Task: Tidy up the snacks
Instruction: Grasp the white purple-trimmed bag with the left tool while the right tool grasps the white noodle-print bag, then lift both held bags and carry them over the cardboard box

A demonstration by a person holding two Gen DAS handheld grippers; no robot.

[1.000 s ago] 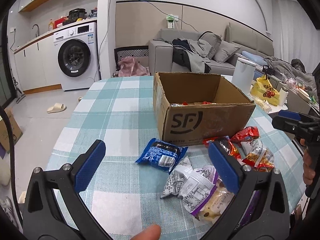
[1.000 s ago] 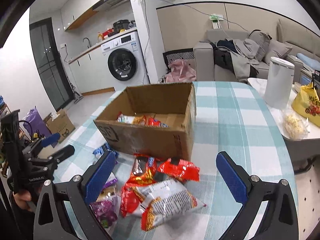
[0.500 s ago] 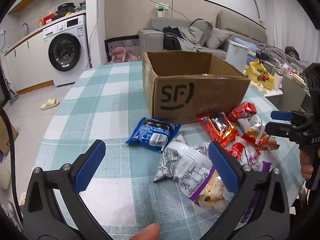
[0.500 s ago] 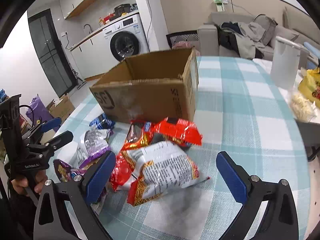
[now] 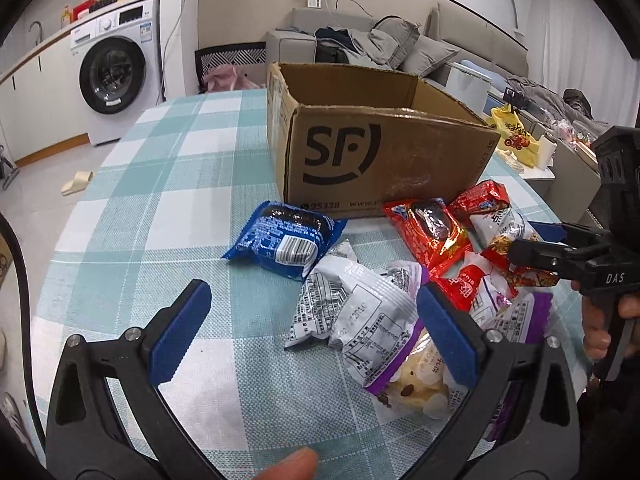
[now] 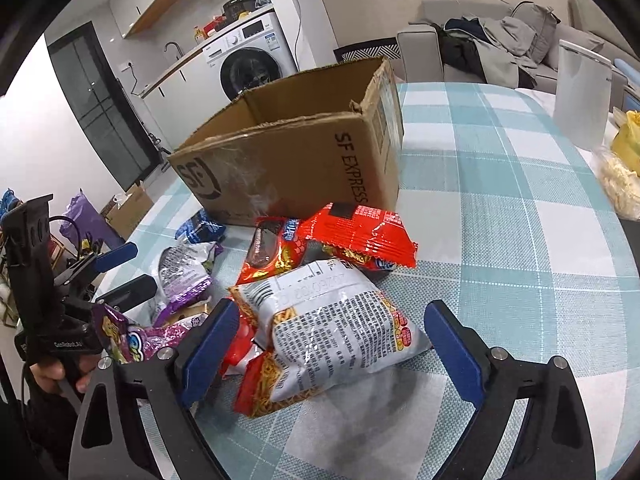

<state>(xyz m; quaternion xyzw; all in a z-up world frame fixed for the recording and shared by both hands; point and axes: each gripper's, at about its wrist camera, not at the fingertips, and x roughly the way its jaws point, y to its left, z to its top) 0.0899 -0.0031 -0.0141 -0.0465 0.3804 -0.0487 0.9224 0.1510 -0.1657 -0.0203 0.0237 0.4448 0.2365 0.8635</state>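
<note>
Hovering low, right tool [image 6: 326, 346] spread wide around the noodle snack bag [image 6: 326, 330] on the checked tabletop [image 6: 520, 248], left tool [image 5: 314, 334] spread apart over the grey-and-purple packet [image 5: 366, 320], cardboard box [image 5: 384, 168] just behind the snack pile.

You have the open brown SF cardboard box [image 5: 384, 164] upright on the table; before it lie a blue packet [image 5: 285, 239], grey-and-purple bags [image 5: 368, 316], red packets [image 6: 360, 236], and a silver-and-red noodle bag [image 6: 328, 328], overlapping.
</note>
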